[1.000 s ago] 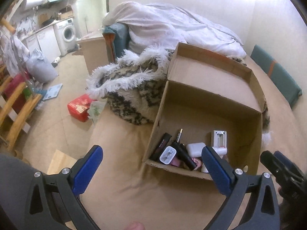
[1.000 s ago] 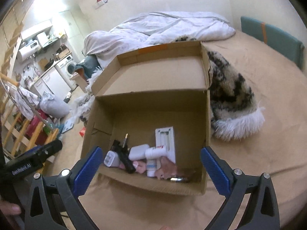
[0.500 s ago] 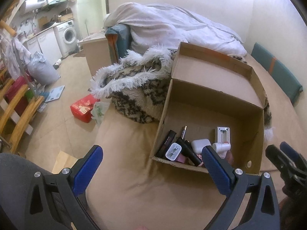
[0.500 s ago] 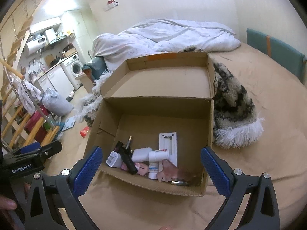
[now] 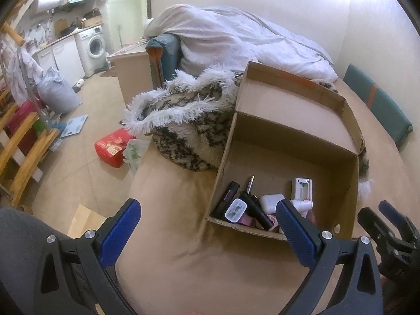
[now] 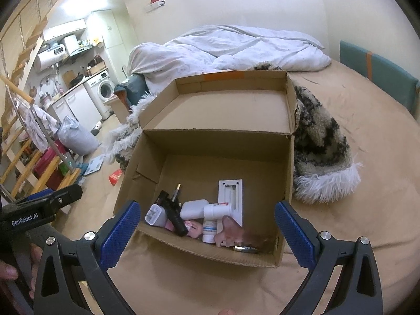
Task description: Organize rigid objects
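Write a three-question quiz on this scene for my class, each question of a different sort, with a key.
1. True or false: the right gripper holds a bottle.
2. Where do the small things lie in the cardboard box? A) along the near wall B) against the far wall C) on the lid
3. Fill in: the white bottle lies partly on a white ____.

Key: 1 false, both it and the left gripper are open and empty; 2 A; 3 bracket.

You face a bed [image 6: 367, 136] under a tan sheet, with a rumpled white duvet [image 6: 231, 50] heaped against pale, bare walls [image 6: 236, 2]. To your left, a tiled floor [image 5: 65, 173] leads to a brightly lit kitchenette with a washing machine [image 5: 95, 45] and a wooden ladder [image 5: 21, 147].
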Available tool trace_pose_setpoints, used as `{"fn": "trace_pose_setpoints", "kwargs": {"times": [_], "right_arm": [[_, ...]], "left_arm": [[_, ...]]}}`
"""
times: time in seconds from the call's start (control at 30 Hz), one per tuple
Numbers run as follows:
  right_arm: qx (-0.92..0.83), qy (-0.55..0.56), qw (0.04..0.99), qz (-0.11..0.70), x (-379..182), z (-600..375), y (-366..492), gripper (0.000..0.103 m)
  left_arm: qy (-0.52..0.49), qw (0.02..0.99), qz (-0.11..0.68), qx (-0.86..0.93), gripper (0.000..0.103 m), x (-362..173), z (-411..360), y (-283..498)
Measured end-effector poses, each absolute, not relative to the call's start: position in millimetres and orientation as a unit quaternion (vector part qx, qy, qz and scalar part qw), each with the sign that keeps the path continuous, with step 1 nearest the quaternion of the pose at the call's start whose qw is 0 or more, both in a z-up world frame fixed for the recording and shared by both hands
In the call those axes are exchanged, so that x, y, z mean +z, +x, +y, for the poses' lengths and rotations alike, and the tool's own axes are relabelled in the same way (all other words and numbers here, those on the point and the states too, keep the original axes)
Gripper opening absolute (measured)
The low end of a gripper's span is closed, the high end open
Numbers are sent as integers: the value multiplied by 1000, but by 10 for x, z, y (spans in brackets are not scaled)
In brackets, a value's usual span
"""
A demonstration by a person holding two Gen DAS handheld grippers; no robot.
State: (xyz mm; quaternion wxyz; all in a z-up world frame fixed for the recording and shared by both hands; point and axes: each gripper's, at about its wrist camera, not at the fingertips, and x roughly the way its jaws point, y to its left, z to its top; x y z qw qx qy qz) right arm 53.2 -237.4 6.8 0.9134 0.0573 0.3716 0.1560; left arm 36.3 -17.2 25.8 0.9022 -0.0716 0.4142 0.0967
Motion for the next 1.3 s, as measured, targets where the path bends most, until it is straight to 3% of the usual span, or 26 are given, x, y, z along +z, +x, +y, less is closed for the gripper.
{"fn": "trace_pose_setpoints", "kwargs": {"times": [1.3], "right_arm": [[128, 56, 909, 393, -25, -2452, 595, 103]], "left_arm": [[-64, 896, 430, 84, 102, 124, -265, 328]]}}
